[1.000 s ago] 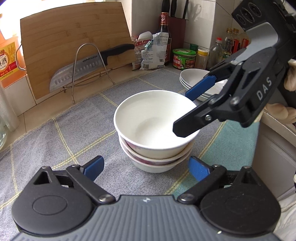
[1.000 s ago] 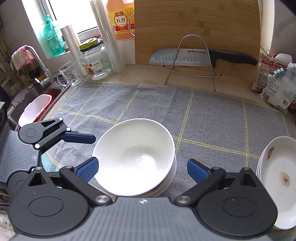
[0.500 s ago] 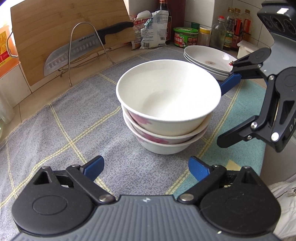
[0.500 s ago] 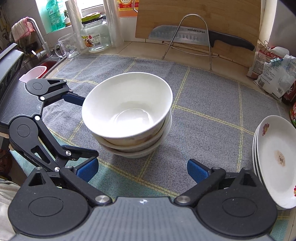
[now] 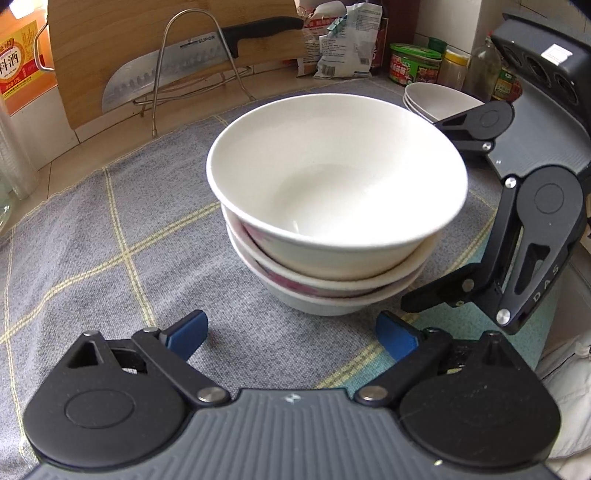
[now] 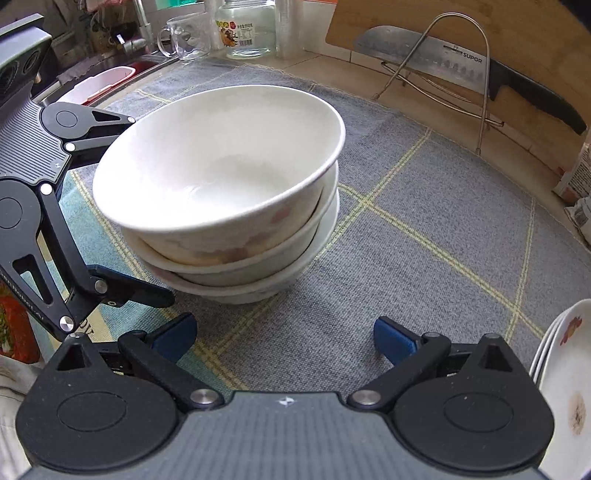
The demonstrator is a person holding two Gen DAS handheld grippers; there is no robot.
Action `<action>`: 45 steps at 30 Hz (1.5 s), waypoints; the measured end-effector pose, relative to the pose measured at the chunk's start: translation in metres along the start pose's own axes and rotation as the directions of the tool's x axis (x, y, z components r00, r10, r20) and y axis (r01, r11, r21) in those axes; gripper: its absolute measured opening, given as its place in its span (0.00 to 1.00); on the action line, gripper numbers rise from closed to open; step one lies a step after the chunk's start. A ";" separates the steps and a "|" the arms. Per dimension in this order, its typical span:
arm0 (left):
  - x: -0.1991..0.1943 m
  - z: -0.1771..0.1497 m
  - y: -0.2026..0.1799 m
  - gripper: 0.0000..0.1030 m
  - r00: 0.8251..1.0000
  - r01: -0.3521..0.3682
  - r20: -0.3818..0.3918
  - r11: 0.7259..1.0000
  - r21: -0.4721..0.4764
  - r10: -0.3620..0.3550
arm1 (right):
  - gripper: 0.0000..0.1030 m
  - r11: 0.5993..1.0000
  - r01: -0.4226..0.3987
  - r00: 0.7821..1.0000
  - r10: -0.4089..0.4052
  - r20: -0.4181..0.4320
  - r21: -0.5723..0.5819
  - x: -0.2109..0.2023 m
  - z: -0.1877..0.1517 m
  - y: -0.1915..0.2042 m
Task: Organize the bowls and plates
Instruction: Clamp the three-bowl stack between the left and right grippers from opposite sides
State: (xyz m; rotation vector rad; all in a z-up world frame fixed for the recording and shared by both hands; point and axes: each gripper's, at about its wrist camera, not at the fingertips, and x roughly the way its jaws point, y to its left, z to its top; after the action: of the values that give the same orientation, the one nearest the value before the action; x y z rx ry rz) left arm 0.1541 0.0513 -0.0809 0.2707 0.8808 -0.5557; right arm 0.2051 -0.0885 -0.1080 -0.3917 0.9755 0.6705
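Standing wide apart with nothing between them, the two blue pads of the left gripper (image 5: 291, 334) frame bare cloth just short of the bowls; the right gripper (image 6: 284, 338) is spread the same way, also empty, low over the grey checked mat (image 6: 424, 258) that covers the desk (image 5: 92, 136). Just past both sits one stack of three bowls (image 5: 332, 206), nested, white inside with pink flower prints on the outer walls, the top one sitting slightly tilted. Each gripper shows in the other's view, flanking the stack on opposite sides. To the right of the stack, near the mat's edge, lies one pile of plates (image 6: 561, 373), at least two rims visible, the top plate carrying a brown stain. Farther back stand one wire rack (image 6: 461, 55) with one cleaver (image 6: 424, 59) across it, one wooden cutting board (image 5: 110, 44) behind them, one glass jar (image 6: 245, 27) and one glass mug (image 6: 184, 38).
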 end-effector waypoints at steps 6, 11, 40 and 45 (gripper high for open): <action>0.004 -0.001 -0.002 0.99 1.000 -0.013 0.005 1.000 -0.006 0.013 | 1.00 0.991 -0.031 0.999 0.035 0.028 -0.126 -0.001 -0.005 -0.002; 0.006 -0.001 0.002 1.00 1.000 0.025 0.016 0.998 0.055 -0.026 | 1.00 0.988 -0.041 0.997 0.050 0.058 -0.148 -0.002 -0.010 -0.005; 0.011 0.012 0.024 0.89 0.947 0.264 0.049 0.852 0.453 -0.319 | 1.00 0.964 -0.027 0.999 0.036 0.029 -0.266 -0.001 0.016 0.011; 0.011 0.014 0.025 0.83 0.934 0.301 0.021 0.818 0.490 -0.356 | 0.94 0.950 -0.057 0.997 0.070 0.031 -0.308 -0.006 0.019 0.010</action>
State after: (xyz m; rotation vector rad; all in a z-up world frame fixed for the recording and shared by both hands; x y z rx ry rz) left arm 0.1832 0.0622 -0.0814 0.5389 0.6701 -1.1114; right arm 0.2079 -0.0715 -0.0929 -0.6191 0.8477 0.8904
